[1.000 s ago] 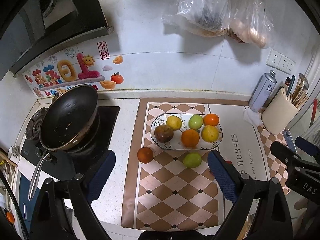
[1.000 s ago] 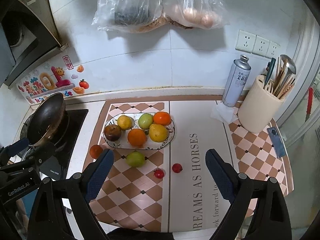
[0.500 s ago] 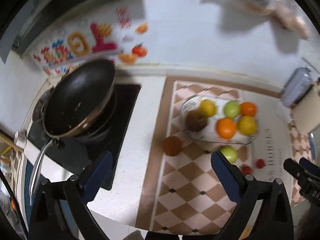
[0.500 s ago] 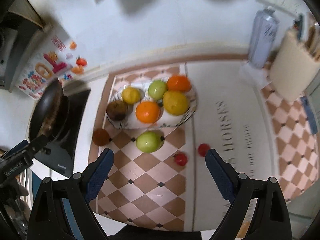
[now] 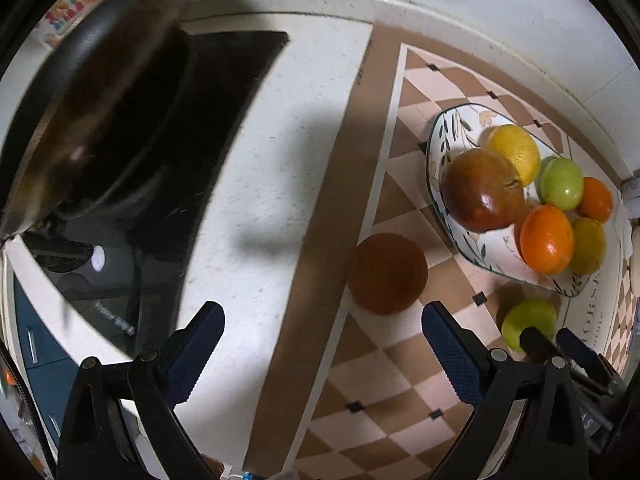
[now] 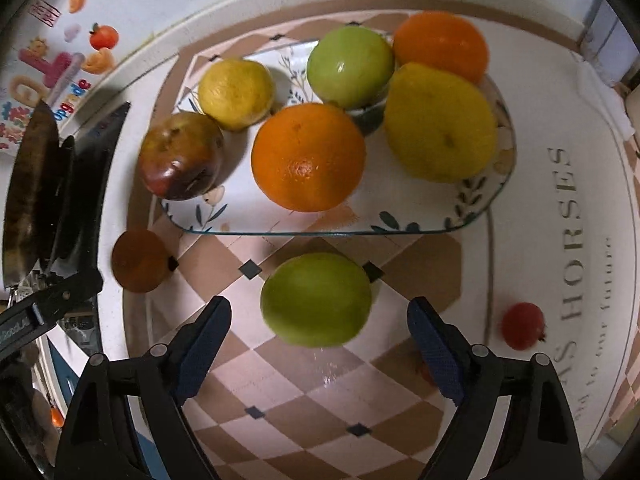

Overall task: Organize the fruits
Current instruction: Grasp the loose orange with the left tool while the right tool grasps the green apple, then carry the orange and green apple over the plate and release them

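A flowered plate [image 6: 320, 233] holds several fruits: oranges, yellow citrus, a green fruit and a dark red apple [image 6: 180, 156]. On the checked mat in front of it lies a loose green fruit [image 6: 316, 300]. My right gripper [image 6: 320, 332] points down over that fruit; its jaws are closing and the fruit sits partly between the fingertips, untouched. A brown round fruit [image 5: 387, 274] lies left of the plate [image 5: 434, 152]. My left gripper [image 5: 322, 334] hangs wide open just short of it, holding nothing. A small red fruit [image 6: 522, 326] lies to the right.
A black frying pan [image 5: 100, 100] sits on the stove at the left, close to my left gripper. A second small red fruit [image 6: 422, 368] peeks from behind my right finger. The tiled wall with stickers runs along the back.
Both grippers have dropped steeply toward the counter and tilted downward. The left one now hangs near the brown fruit, the right one around the loose green fruit. The fruits have not moved.
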A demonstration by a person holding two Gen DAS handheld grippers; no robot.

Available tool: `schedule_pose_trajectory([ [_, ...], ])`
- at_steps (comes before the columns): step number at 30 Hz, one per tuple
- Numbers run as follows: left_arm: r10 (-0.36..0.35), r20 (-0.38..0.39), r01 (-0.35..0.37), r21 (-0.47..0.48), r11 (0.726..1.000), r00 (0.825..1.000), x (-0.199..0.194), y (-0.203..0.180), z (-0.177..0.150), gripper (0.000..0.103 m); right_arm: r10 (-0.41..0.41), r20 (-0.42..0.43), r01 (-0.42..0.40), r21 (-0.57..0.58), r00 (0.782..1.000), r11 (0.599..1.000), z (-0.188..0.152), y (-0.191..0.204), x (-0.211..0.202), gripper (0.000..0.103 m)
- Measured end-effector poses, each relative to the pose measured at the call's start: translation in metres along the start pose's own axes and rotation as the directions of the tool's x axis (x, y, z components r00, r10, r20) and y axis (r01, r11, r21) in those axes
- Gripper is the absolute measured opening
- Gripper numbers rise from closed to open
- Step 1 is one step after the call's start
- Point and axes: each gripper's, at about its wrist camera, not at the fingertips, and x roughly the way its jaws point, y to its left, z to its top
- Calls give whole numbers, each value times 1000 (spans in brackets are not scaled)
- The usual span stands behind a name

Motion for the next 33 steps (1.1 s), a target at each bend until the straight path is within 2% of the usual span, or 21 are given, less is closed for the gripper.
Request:
schedule_pose_trajectory([
  [4, 1, -28, 0, 50, 999, 1000, 19, -13, 11, 101, -6, -26, 6, -1, 1000, 1000, 5, 4, 15, 83],
  [7, -13, -12, 14, 102, 995, 1000, 24, -25, 14, 98, 3, -35, -3, 4, 999, 1000, 9, 4, 22, 68],
  [9, -19, -3, 19, 132, 991, 1000, 26, -31, 15, 85, 3, -40, -3, 0, 999, 1000, 10, 5, 26, 67],
  [10, -24, -9, 25, 142, 990, 1000, 28, -34, 16, 72, 7, -37, -7, 1, 999, 1000, 11, 4, 26, 67],
  [11, -42, -15, 44, 145, 988, 999, 30, -35, 16, 63, 10, -35, -10, -1, 999, 1000, 11, 4, 27, 66],
  [12, -57, -21, 59, 147, 987, 998, 31, -37, 16, 59, 13, -35, -13, -2, 999, 1000, 10, 4, 27, 66],
  [13, -62, -26, 65, 151, 986, 998, 32, -38, 15, 51, 15, -37, -15, -1, 999, 1000, 11, 3, 28, 66],
  [17, -50, -17, 52, 170, 984, 999, 29, -44, 9, 50, 24, -52, -24, -4, 998, 1000, 2, -2, 24, 66],
  [22, -108, -34, 112, 184, 976, 994, 12, -44, -23, 50, 59, -94, -60, -7, 994, 998, -18, -9, 18, 66],
  [28, -154, -85, 170, 225, 960, 984, 4, -52, -63, 50, 49, -113, -50, -8, 992, 999, -45, -19, 18, 66],
  [33, -139, -104, 161, 250, 955, 985, 17, -61, -79, 50, 68, -109, -66, 18, 992, 998, -49, -25, 20, 67],
])
